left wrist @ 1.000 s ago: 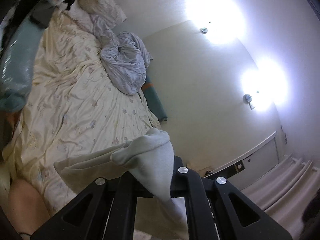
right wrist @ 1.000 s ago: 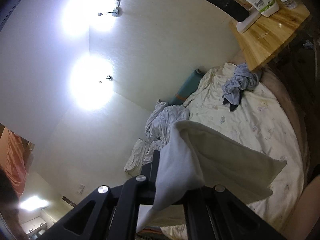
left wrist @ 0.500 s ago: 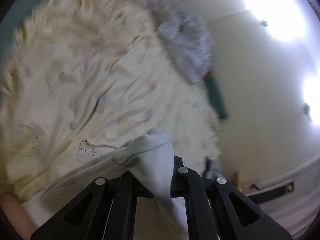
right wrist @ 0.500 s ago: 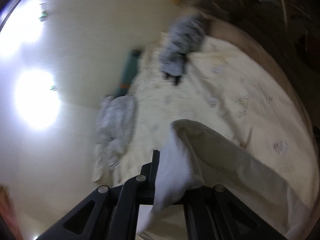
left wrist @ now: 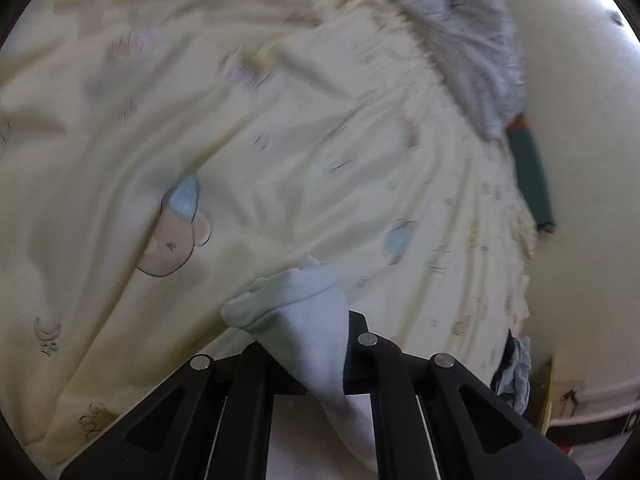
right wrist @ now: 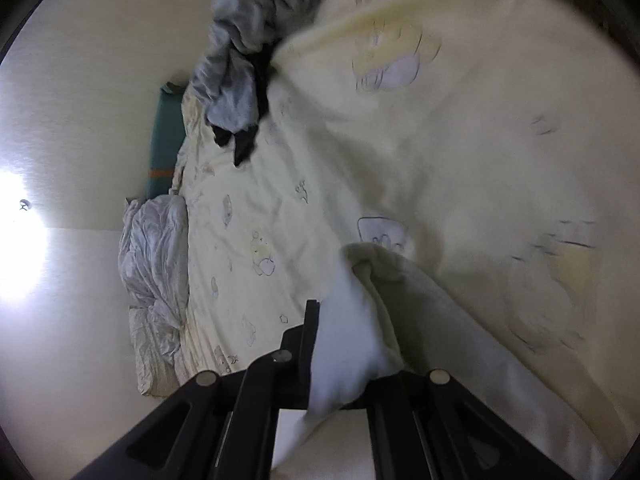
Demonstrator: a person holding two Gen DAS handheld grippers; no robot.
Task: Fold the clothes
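The left gripper (left wrist: 310, 344) clenches one bunched corner of the pale garment (left wrist: 308, 320), its jaws easing apart; the right gripper (right wrist: 344, 344) grips another corner; the cloth hangs just above the near cream bedsheet (left wrist: 280, 160); grey clothes (right wrist: 240, 60) lie far.

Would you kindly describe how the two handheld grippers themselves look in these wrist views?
Both the left gripper and the right gripper are matte black, with two flat fingers bearing triangular cut-outs and round silver screw heads. No cables, markings or sleeves show.
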